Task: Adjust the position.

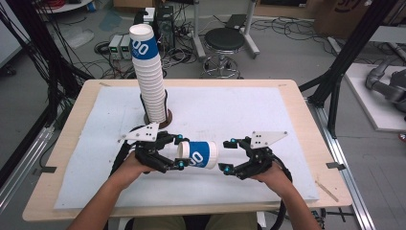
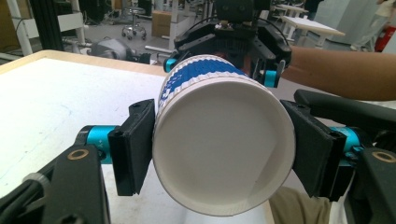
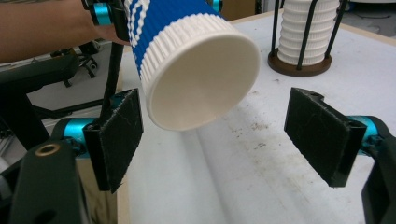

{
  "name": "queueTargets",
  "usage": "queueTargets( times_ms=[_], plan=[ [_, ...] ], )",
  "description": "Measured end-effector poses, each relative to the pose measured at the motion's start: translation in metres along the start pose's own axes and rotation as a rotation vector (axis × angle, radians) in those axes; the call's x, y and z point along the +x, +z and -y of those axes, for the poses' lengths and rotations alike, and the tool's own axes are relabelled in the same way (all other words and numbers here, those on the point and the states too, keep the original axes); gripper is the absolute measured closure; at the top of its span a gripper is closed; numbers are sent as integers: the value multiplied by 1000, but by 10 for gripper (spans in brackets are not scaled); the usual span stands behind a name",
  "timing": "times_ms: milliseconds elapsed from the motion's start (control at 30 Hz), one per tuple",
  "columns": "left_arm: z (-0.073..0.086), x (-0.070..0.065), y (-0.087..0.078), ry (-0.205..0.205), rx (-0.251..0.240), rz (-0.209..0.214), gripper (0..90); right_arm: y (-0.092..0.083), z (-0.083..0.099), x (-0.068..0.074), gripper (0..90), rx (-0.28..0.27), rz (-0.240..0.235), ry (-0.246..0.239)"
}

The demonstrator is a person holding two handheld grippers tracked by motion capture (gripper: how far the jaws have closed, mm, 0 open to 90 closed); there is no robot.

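I had the table in front of me, covered by a white mat. Toward its far edge, left of centre, stood a tall stack of ribbed paper cups in a black wire holder on a round brown base, leaning a little; the stack filled the holder and rose well above it.

Near the near edge, about midway along, one cup hung in the air on its side, long axis running left to right across the table. My left gripper had it: in the left gripper view both fingers pressed on opposite sides of the wide mouth end, closed down firmly on the rim. I could see nothing inside the cup.

The cup's narrow bottom pointed toward my right gripper, which sat just beside it, nearer than anything else. Its fingers stood wide apart and held nothing. In the right gripper view the bottom lay above and toward the left finger, not yet between the pads and off the centre line.

So I judged the coming move turned on that offset: the right fingers had to line up with the cup's axis before they could close on its bottom end.
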State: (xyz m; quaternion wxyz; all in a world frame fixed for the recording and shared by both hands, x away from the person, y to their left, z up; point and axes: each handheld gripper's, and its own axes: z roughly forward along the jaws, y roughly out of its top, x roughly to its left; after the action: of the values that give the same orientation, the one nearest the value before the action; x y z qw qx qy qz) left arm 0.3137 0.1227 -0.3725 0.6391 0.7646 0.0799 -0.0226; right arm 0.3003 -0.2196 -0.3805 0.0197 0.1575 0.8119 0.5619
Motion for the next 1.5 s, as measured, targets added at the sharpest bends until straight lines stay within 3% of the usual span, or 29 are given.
queueTargets(
  times_ms=[833,1067,1233,1333,1500],
  plan=[
    [1,-6,10,27,-23,89,308,22,-1,6,179,-7,-152,1],
    [8,-4,10,21,15,65,316,19,-2,5,252,-7,-123,-30],
    [14,-5,11,27,47,56,318,21,1,5,270,19,-123,-44],
    [19,-5,12,37,91,45,318,24,3,6,274,51,-111,-57],
    [29,-5,13,29,110,36,317,29,8,5,277,83,-105,-76]
  ],
)
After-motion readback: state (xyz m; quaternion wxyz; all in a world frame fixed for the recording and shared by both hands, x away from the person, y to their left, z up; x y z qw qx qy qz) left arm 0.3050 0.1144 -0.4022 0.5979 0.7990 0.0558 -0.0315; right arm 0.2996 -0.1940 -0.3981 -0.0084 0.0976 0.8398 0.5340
